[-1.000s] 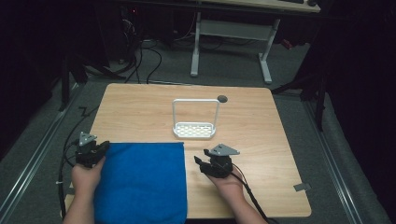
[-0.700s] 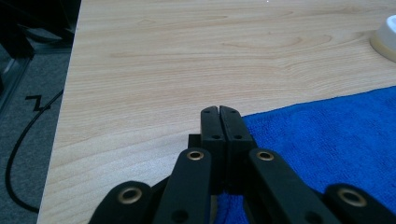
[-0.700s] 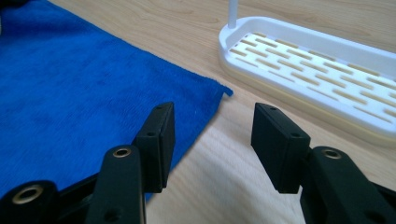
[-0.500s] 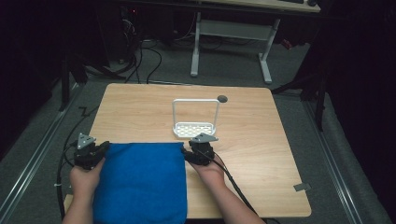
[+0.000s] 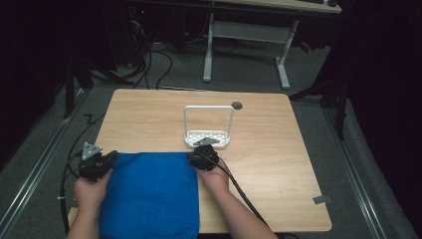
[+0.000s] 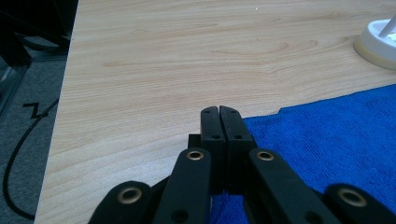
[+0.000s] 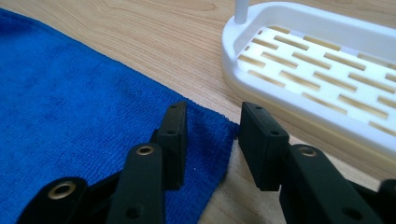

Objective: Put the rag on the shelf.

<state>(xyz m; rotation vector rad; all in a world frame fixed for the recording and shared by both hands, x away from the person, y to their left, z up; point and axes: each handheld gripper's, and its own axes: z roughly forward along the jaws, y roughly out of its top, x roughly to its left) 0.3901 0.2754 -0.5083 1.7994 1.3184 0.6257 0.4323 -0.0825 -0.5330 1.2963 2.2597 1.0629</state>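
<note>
A blue towel [image 5: 149,194] lies flat on the near part of the wooden table [image 5: 278,149]. My left gripper [image 5: 97,164] sits at the towel's far left corner. In the left gripper view its jaws [image 6: 219,112] are pressed together, with the blue towel [image 6: 336,140] running in under them and showing between them lower down. My right gripper [image 5: 201,157] is at the far right corner. It stands open [image 7: 212,116], with the corner of the blue towel [image 7: 70,93] lying between its jaws.
A white slotted rack [image 5: 208,137] with a tall wire hoop stands just beyond the right gripper, close to its jaws [image 7: 322,60]. A round cable hole [image 5: 237,105] is in the table behind it. Cables trail from both grippers.
My right gripper has moved left and forward from the bare wood to the towel's far right corner. The left gripper has stayed at the far left corner.
</note>
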